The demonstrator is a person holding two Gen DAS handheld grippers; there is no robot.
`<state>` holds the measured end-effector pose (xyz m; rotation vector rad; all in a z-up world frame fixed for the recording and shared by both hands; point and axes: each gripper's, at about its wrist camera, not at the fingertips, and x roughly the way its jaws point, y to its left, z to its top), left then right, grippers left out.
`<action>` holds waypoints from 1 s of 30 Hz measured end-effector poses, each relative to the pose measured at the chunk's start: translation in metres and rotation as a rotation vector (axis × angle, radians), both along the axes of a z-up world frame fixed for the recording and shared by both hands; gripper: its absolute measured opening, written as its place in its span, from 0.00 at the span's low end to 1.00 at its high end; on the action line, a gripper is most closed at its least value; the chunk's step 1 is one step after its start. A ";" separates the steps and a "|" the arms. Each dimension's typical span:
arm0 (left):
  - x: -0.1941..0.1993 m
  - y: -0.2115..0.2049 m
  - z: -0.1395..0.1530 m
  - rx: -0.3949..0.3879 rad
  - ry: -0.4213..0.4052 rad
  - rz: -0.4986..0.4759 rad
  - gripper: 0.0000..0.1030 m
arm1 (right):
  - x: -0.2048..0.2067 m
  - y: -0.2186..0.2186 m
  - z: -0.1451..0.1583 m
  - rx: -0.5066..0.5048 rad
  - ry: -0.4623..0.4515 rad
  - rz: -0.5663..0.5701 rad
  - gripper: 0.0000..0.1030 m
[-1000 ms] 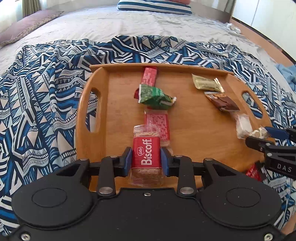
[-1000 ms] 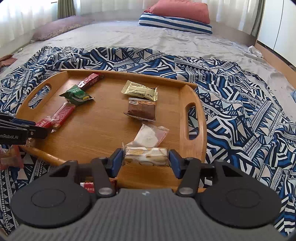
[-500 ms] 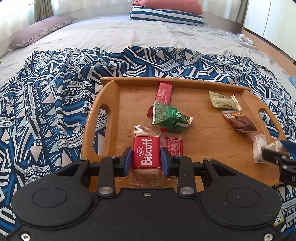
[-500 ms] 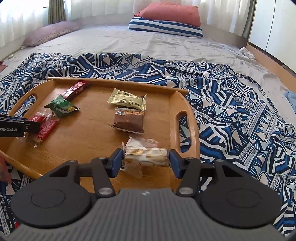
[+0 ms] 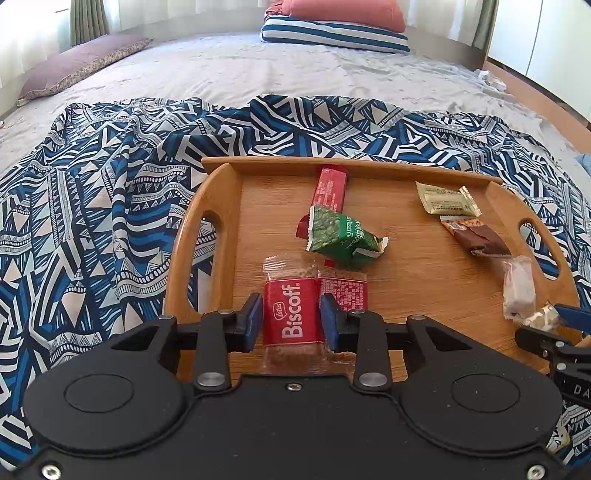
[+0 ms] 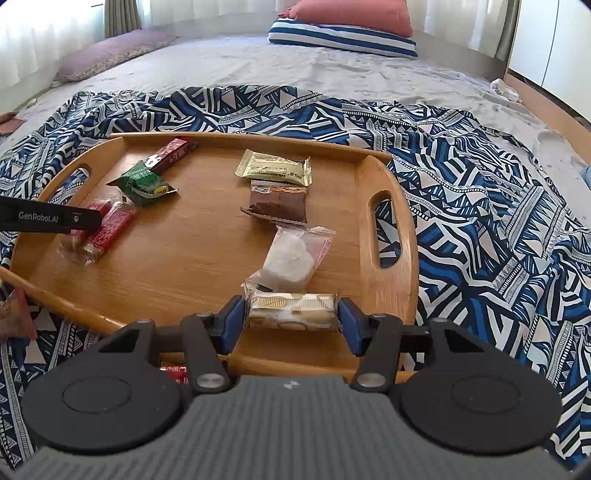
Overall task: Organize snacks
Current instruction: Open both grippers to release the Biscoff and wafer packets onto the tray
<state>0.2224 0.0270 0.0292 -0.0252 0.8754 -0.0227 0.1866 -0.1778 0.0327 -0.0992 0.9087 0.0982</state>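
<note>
My left gripper (image 5: 291,317) is shut on a red Biscoff packet (image 5: 291,317), held over the near left part of the wooden tray (image 5: 207,206), beside a red packet (image 5: 345,295) lying on it. My right gripper (image 6: 291,317) is shut on a pale nougat bar (image 6: 291,315), held over the tray's near right part (image 6: 391,280), just in front of a clear white candy packet (image 6: 291,258). On the tray also lie a green packet (image 6: 146,182), a long red bar (image 6: 171,155), a beige packet (image 6: 275,170) and a brown bar (image 6: 279,203).
The tray rests on a blue and white patterned cloth (image 6: 498,221) on a grey bed (image 6: 295,70). Pillows (image 6: 343,31) lie at the far end. A red wrapper (image 6: 173,369) lies on the cloth below the tray's near edge.
Both grippers have drawn back and risen a little over the tray's near side, still holding their snacks. The items on the tray have not moved.
</note>
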 end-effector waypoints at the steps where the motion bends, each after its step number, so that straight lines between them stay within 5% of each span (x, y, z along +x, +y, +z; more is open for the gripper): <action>1: 0.000 0.000 0.000 0.000 0.001 0.001 0.32 | 0.001 0.000 -0.001 0.007 -0.005 -0.004 0.57; 8: -0.005 0.000 0.004 0.008 -0.007 -0.002 0.44 | 0.008 -0.004 -0.004 0.056 -0.024 -0.043 0.59; 16: -0.014 -0.002 0.011 0.015 -0.028 -0.013 0.69 | 0.009 -0.003 -0.003 0.050 -0.030 -0.043 0.65; 30: -0.046 -0.003 0.026 0.001 -0.064 -0.049 0.93 | -0.010 -0.007 0.010 0.072 -0.069 -0.055 0.89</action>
